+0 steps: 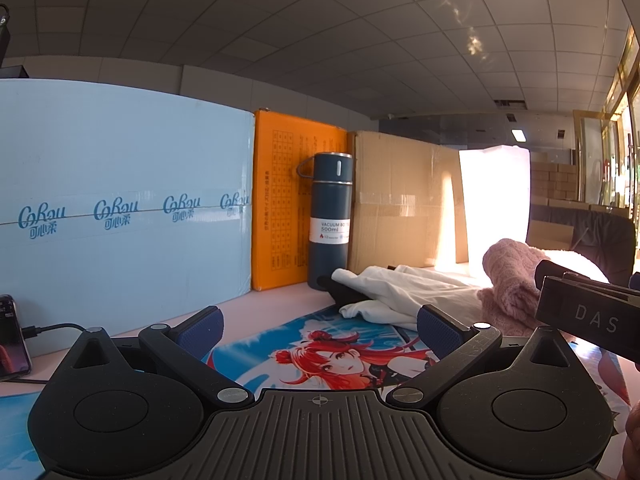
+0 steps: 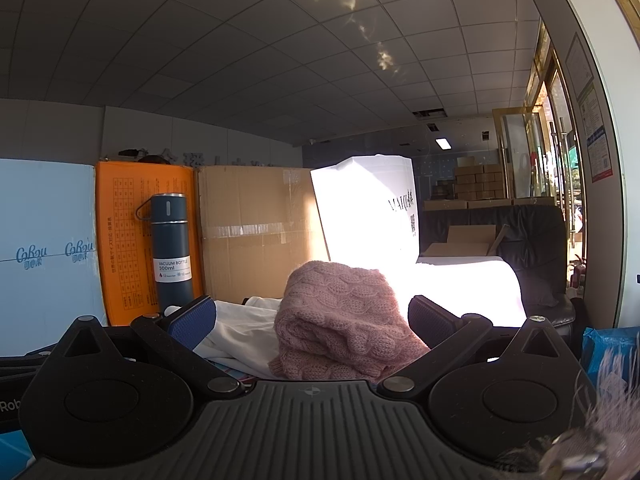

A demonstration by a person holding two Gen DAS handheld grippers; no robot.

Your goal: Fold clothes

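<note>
A folded pink knit sweater [image 2: 344, 320] lies on the table right in front of my right gripper [image 2: 312, 320], whose jaws stand wide open on either side of it, holding nothing. A crumpled white garment [image 2: 240, 328] lies left of the sweater. In the left wrist view my left gripper [image 1: 318, 326] is open and empty above an anime-print mat [image 1: 336, 356]; the white garment [image 1: 408, 292] and the pink sweater [image 1: 512, 276] lie ahead to the right. The right gripper's black body [image 1: 588, 312] shows at the right edge.
A dark blue vacuum bottle [image 1: 330, 220] stands at the back against an orange box [image 1: 280, 200]. A light blue carton [image 1: 120, 216], a brown cardboard box [image 1: 404, 200] and a white bag [image 2: 368, 208] line the back. A phone with cable [image 1: 12, 336] lies left.
</note>
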